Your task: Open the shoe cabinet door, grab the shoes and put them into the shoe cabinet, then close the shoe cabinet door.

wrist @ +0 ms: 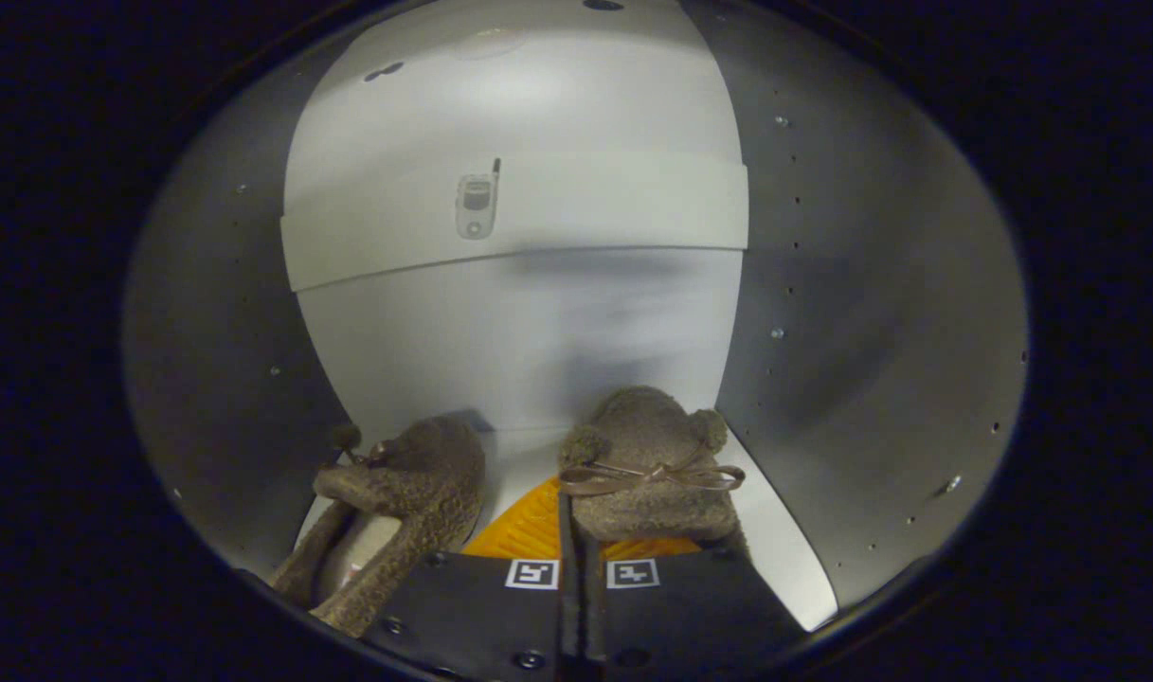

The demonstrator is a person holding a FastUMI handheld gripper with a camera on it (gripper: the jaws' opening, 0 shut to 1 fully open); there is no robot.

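Inside the cabinet (851, 313), door evidently open. Left shoe (401, 502) already lies on the cabinet floor. Fingers (581, 530) closed, pinching the right shoe (647, 464) by its edge, low over the floor. Left: release it, withdraw, close the door.
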